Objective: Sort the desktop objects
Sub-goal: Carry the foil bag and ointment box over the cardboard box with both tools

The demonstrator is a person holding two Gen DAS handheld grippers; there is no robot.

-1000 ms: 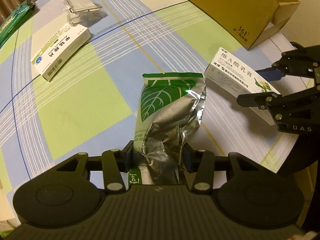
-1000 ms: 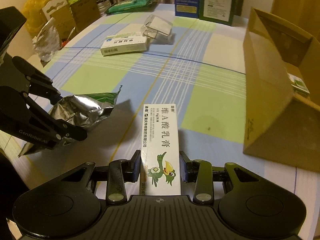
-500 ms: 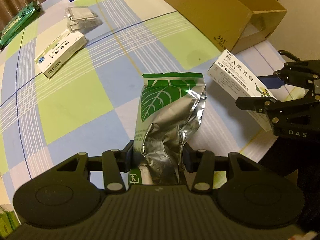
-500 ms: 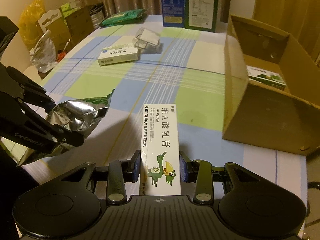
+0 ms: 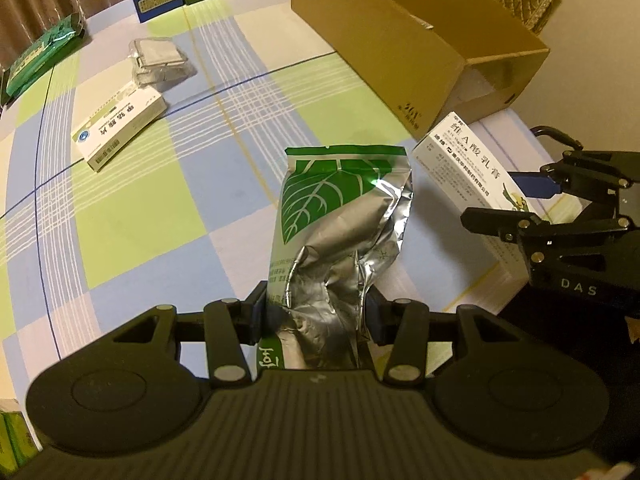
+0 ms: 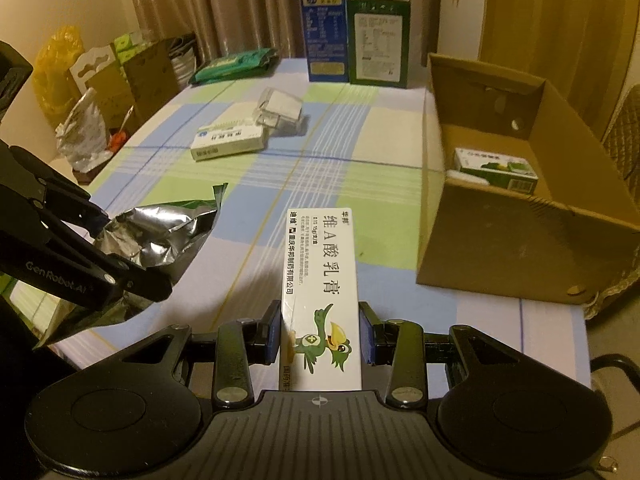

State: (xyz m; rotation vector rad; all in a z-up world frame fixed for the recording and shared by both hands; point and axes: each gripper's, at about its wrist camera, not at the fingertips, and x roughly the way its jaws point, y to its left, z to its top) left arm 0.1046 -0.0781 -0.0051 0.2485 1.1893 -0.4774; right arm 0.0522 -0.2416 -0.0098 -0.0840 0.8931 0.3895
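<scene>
My left gripper (image 5: 316, 316) is shut on a crumpled silver foil pouch (image 5: 340, 216) with a green leaf print, held above the checked tablecloth. My right gripper (image 6: 320, 334) is shut on a long white ointment box (image 6: 320, 280) with a green bird drawing. The same box (image 5: 464, 164) shows at the right of the left wrist view, and the pouch (image 6: 160, 236) at the left of the right wrist view. An open cardboard box (image 6: 520, 216) stands to the right, with a green-and-white carton (image 6: 496, 168) inside.
On the checked tablecloth (image 5: 132, 208) lie a white medicine box (image 5: 120, 132) and a clear plastic case (image 5: 160, 60). A green packet (image 6: 236, 64) and two tall cartons, blue (image 6: 324, 24) and green (image 6: 378, 40), stand at the far edge. Bags and boxes crowd the left beyond the table.
Both grippers have risen with their loads; the table looks farther away. The inside of the cardboard box has come into the right wrist view.
</scene>
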